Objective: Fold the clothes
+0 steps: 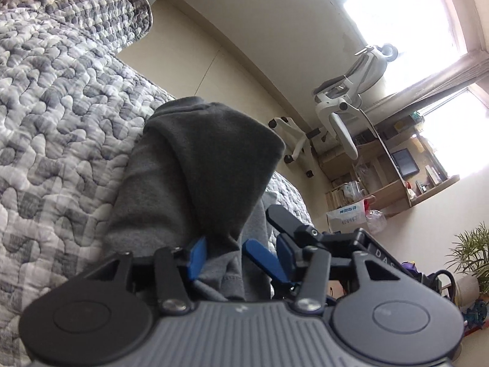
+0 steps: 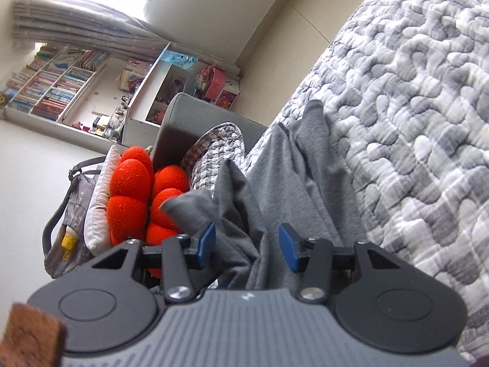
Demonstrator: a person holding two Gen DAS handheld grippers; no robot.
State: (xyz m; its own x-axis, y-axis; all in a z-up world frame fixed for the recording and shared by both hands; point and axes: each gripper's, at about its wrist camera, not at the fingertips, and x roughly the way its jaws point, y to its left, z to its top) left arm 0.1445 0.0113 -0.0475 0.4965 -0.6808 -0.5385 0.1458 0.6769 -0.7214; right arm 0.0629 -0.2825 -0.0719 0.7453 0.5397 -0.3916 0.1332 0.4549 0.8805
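The grey garment (image 1: 195, 165) lies bunched on the quilted grey-and-white cover (image 1: 61, 122), and each wrist view catches a different end of it. In the left wrist view the left gripper (image 1: 230, 255) has its blue pads (image 1: 198, 253) standing apart with a fold of the cloth running down between them; the cloth lies close against the pad on the left of the picture while the other pad stands clear of it, so the jaws are parted and not pinching. Only this view shows the right gripper (image 1: 287, 229) from outside, its black finger and blue pad just beside the garment's edge, and beyond it a white office chair (image 1: 345, 107), wooden shelves (image 1: 394, 171), a bright window (image 1: 397, 6) and a potted plant (image 1: 473, 253). In the right wrist view the right gripper (image 2: 247, 246) is likewise spread, its blue pads (image 2: 288, 250) well apart with loose grey folds (image 2: 275, 177) of the garment hanging in the gap and neither pad pressing them. Only this view shows a red knotted cushion (image 2: 137, 189) near the garment's far end, a grey checked pillow (image 2: 214, 146) behind it, a grey bag (image 2: 70, 214) hanging at the side, bookshelves (image 2: 58, 88) against the wall and a brown fuzzy object (image 2: 33, 333) at the lower corner, too blurred to identify.
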